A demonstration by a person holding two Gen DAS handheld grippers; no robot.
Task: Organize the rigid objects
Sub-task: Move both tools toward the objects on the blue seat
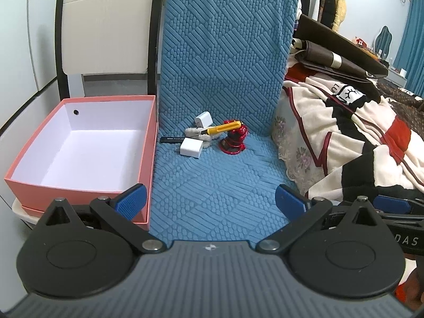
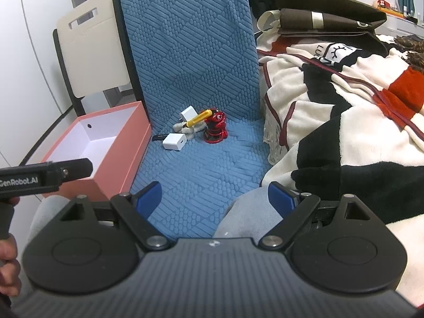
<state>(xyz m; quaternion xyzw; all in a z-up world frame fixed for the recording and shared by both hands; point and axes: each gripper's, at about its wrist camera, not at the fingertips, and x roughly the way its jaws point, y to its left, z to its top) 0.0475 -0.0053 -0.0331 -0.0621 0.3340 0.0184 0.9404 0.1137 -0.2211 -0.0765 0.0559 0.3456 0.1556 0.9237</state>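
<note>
Approach stage: nothing is grasped yet. Left hand-held gripper (image 1: 210, 196) and right hand-held gripper (image 2: 214, 194) both hang wide and empty over the blue chair seat (image 1: 212, 185). The small objects (image 1: 212, 137) cluster at 12 o'clock; the pink box (image 1: 79, 137) stands empty at 10 o'clock. Next: advance, close on one item.
</note>
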